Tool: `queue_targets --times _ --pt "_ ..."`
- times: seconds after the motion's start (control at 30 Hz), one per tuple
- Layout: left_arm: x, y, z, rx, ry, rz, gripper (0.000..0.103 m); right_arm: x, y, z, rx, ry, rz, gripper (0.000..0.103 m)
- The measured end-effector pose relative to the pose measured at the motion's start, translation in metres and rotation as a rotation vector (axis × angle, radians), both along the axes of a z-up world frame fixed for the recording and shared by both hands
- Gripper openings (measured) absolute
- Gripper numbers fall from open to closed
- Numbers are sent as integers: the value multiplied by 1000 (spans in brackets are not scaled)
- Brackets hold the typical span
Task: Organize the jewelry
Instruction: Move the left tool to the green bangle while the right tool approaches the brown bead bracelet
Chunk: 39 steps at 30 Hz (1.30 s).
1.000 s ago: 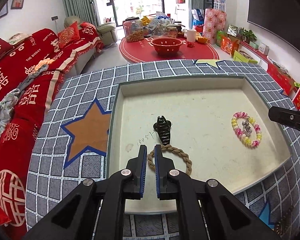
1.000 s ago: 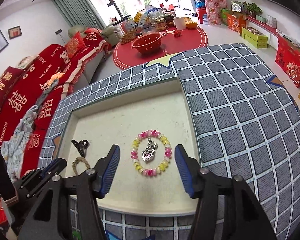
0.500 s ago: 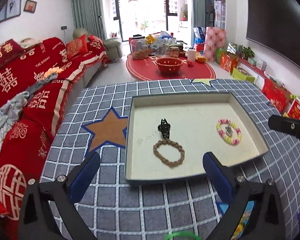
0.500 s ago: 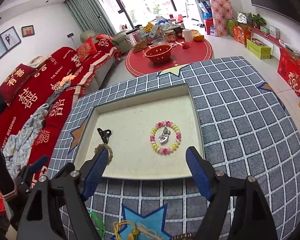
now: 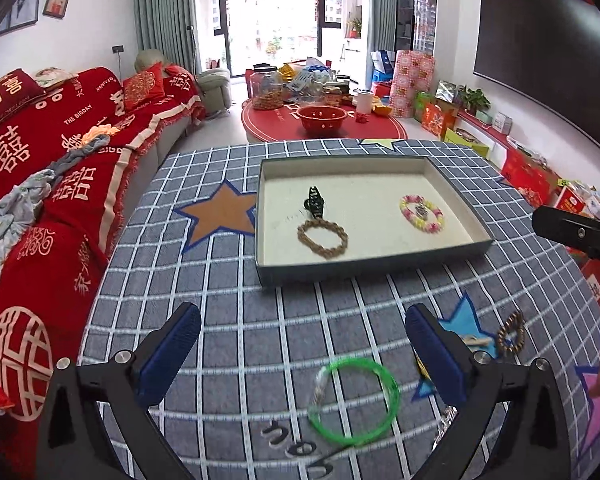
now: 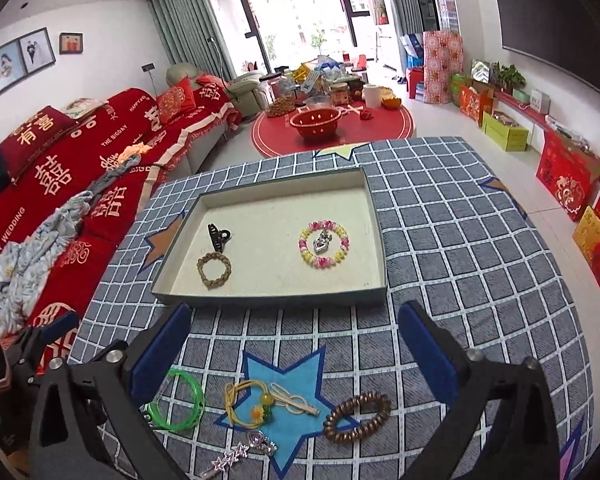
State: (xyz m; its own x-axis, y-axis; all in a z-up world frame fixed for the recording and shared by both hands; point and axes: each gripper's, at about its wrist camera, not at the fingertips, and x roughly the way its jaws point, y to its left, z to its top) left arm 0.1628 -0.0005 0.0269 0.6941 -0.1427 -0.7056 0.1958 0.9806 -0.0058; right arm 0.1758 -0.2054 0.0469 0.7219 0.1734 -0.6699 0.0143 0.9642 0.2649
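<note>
Green plastic first: a thin bangle (image 5: 396,390), flat on the checked tablecloth (image 6: 460,260), just ahead of the left gripper (image 5: 302,316) and between its spread fingers. Looks light, stiff enough to keep a hoop, and probably slick. Best pinched across the band at 1 side, not squeezed across the whole ring. Left tongs wide open, holding nothing. Right gripper (image 6: 294,312) opening at this moment, nothing between the pads, hovering over the loose pieces near the table's front edge.

Already inside the tray (image 6: 268,300), well apart from both grippers:
- braided rope bracelet (image 6: 200,270)
- black claw clip (image 6: 217,236) just beside it
- bead bracelet (image 6: 304,254) ringed around a heart pendant (image 6: 320,244)

Waiting outside on the cloth: yellow cord (image 6: 230,402) with a flower bead, a pale flat clip (image 6: 296,400) touching it, a brown coiled band (image 6: 348,436), and a silver star clip (image 6: 230,454) nearest the edge.

Judging by looks alone:
- Cord limp and tangly, so best taken at the bead.
- Coil soft and springy, forgiving of a pinch anywhere on the ring.
- Star clip hard, thin and low on the fabric, likely to skid, so best gripped across the narrow width.

Nothing heavy anywhere. Main hazard probably snagging the cloth along with a piece.
</note>
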Motion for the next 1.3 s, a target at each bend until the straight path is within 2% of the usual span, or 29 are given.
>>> queue_targets --times 0.37,0.6,0.8,1.1,1.3 --pt "-50 16 -15 -24 19 29 103 -47 2 -5 -15 36 3 103" --pt "-66 23 -37 -47 82 33 103 -76 -6 -29 -38 82 -32 103" --pt "-69 25 -49 -28 122 42 103 -87 -15 -55 -6 143 -34 103" --pt "-65 24 -59 22 154 58 103 -93 -17 -78 -41 220 -34 103" --pt "-55 24 -64 -2 192 51 103 -91 -26 -88 -33 262 -67 103"
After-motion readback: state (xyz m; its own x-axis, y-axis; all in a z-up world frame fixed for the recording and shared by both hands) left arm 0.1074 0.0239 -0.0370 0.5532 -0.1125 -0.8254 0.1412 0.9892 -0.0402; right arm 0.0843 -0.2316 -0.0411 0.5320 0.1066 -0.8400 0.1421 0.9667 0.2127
